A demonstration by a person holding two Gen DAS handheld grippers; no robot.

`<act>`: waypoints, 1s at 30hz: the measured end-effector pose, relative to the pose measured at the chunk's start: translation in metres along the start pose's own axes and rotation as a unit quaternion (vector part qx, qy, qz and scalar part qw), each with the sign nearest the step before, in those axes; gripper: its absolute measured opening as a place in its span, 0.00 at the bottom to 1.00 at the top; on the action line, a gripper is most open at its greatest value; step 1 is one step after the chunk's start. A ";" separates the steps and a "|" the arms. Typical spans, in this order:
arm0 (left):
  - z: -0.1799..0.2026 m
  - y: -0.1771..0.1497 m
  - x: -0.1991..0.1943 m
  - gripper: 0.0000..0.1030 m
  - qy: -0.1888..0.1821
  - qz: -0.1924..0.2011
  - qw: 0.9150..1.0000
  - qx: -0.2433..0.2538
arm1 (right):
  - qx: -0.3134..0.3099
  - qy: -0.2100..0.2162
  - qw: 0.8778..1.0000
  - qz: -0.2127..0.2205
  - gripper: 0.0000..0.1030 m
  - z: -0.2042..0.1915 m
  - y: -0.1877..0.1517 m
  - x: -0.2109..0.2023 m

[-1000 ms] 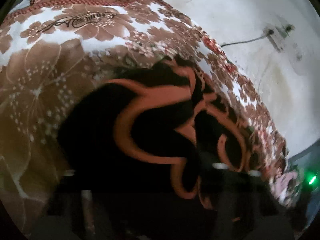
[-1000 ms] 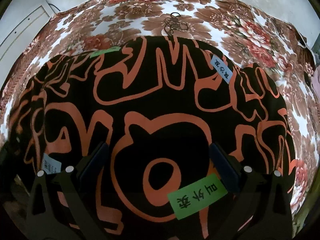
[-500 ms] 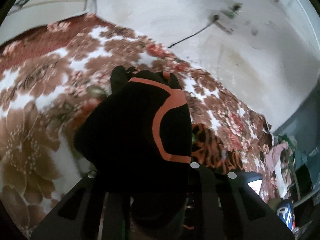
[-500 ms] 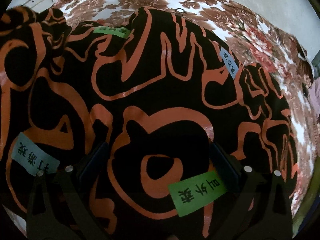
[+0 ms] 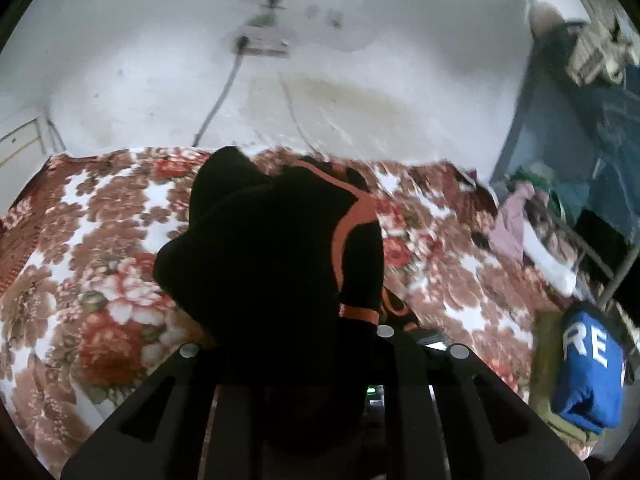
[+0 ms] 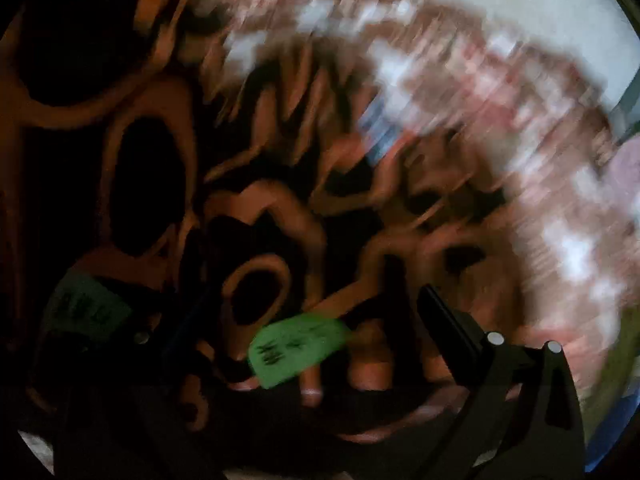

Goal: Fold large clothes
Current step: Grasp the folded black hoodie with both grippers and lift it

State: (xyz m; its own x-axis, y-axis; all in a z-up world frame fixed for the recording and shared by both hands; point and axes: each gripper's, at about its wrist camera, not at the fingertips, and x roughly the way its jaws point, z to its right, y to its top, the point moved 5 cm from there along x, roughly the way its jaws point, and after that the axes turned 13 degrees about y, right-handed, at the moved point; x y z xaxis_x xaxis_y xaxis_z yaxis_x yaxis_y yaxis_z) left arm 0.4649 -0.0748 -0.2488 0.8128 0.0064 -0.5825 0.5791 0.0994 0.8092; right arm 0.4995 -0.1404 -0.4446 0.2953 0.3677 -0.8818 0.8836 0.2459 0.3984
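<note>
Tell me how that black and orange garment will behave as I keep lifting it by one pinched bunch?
Probably floppy: the black and orange garment bulges limply over the left gripper, whose jaws are closing on it. Likely draggy: much of it lies spread under the open right gripper.

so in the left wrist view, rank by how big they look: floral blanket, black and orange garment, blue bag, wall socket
1. floral blanket
2. black and orange garment, though it hangs close to the camera, which inflates it
3. blue bag
4. wall socket

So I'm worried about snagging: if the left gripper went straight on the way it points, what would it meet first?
Probably the floral blanket, beyond the black-and-orange garment bunched between its closing fingers; depth is unclear.
</note>
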 end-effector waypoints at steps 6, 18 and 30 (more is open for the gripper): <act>0.048 -0.034 0.009 0.12 0.019 -0.011 0.996 0.088 | 0.017 0.071 0.997 0.036 0.87 0.011 -0.011 0.000; 0.194 -0.202 0.080 0.12 0.059 -0.073 0.916 0.389 | 0.200 0.140 0.965 0.099 0.91 0.239 -0.037 -0.158; 0.185 -0.212 0.063 0.13 0.055 -0.046 0.903 0.423 | 0.319 0.396 0.858 -0.070 0.91 0.202 0.017 -0.044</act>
State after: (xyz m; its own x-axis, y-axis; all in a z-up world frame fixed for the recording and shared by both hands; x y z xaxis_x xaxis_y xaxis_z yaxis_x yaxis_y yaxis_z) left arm 0.4049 -0.2800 -0.4432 0.7750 0.1408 -0.6161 0.5223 -0.6915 0.4991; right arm 0.5747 -0.3332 -0.4499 0.0538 0.9308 -0.3616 0.9842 -0.1107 -0.1385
